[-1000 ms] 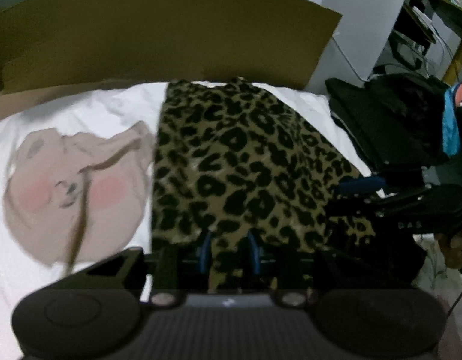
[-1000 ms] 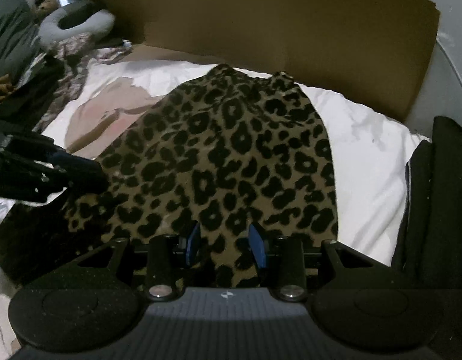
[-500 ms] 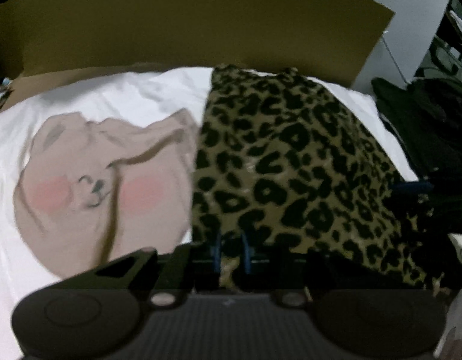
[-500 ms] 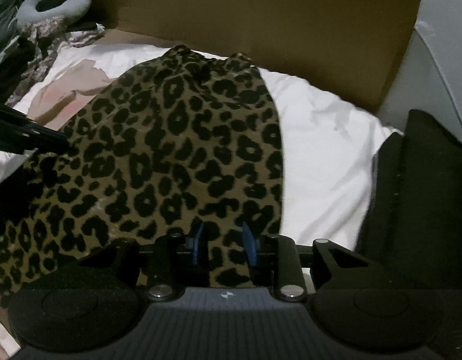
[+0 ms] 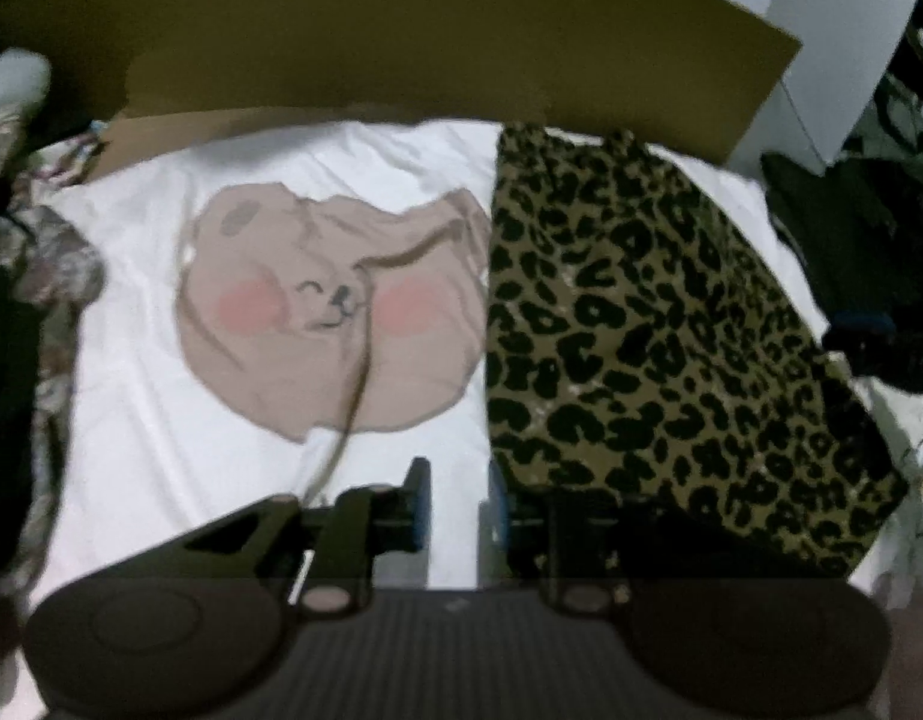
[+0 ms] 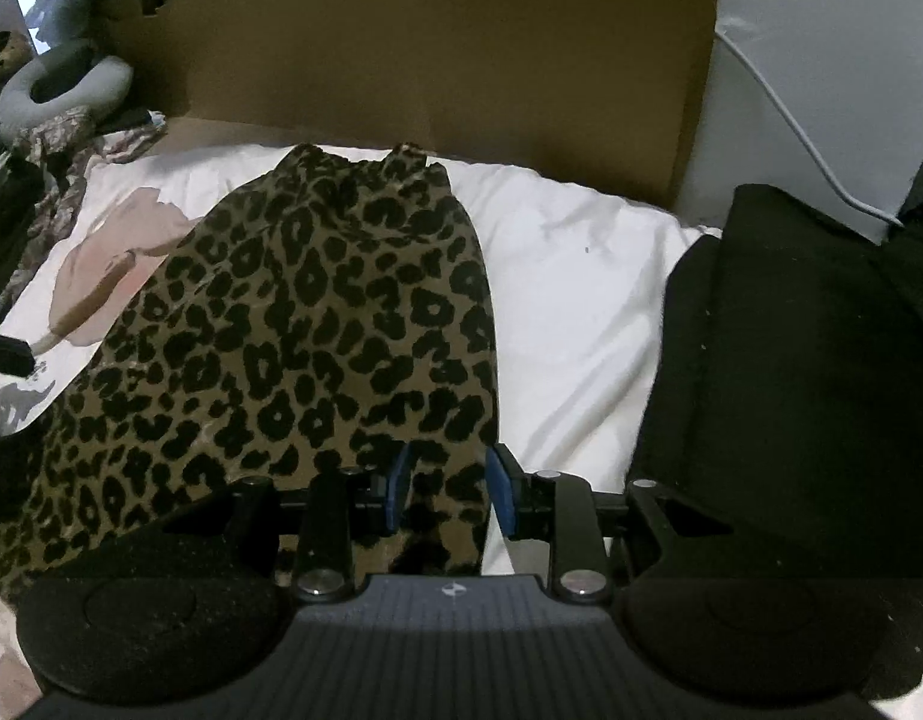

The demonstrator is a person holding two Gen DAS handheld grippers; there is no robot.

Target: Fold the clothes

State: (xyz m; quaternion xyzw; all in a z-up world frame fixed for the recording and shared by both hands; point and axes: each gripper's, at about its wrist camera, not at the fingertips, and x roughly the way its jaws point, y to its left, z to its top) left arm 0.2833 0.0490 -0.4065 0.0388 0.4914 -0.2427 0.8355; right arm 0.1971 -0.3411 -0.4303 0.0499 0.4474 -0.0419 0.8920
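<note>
- One leopard-print garment (image 5: 641, 324) lies on one white bed sheet (image 5: 161, 432) — in front of one brown cardboard sheet (image 5: 401, 42).
- One bear face print (image 5: 329, 312) shows on the sheet, just left of the garment.
- Two grippers: the left gripper (image 5: 455, 504) is let go, with only white sheet between its fingers; half a second ago it pinched the garment's edge.
- The right gripper (image 6: 446, 489) has spread wider than before — the garment's near hem lies loose in the gap.
- One black pile (image 6: 791, 360) sits on the right.

Both wrist views low, near, facing cardboard (image 5: 401, 30); share leopard garment (image 5: 641, 330) (overlapping).
</note>
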